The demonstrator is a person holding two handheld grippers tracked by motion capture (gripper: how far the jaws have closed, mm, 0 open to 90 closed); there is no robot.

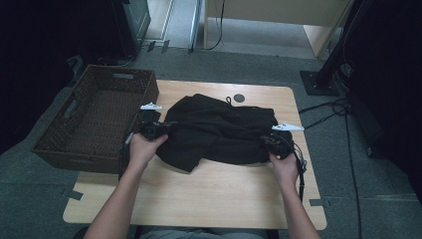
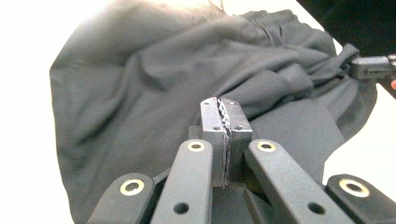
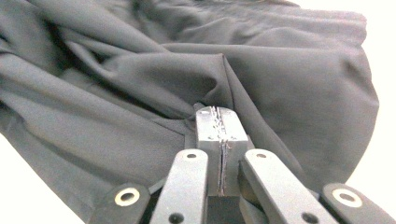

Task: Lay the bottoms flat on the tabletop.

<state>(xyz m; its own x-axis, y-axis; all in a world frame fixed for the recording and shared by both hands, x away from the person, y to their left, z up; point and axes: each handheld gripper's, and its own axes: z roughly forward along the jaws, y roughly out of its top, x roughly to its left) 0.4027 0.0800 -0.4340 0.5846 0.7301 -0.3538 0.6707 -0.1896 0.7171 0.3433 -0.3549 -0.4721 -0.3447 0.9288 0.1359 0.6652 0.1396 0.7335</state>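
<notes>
A crumpled black garment point(image 1: 219, 132) lies across the far half of the wooden table point(image 1: 199, 194). My left gripper point(image 1: 169, 128) is at the garment's left edge, shut on a fold of the cloth. In the left gripper view the pads point(image 2: 224, 112) meet with the dark fabric point(image 2: 140, 93) bunched right at them. My right gripper point(image 1: 264, 140) is at the garment's right edge, also shut on cloth. In the right gripper view a taut ridge of fabric point(image 3: 140, 70) runs into the closed pads point(image 3: 217, 122). The right gripper's tip point(image 2: 369, 66) also shows far off in the left gripper view.
A brown wicker basket point(image 1: 94, 119) stands at the table's left edge, close to my left hand. A small round black disc point(image 1: 239, 97) sits in the tabletop behind the garment. Cables point(image 1: 343, 107) and a stand base point(image 1: 318, 82) lie on the floor to the right.
</notes>
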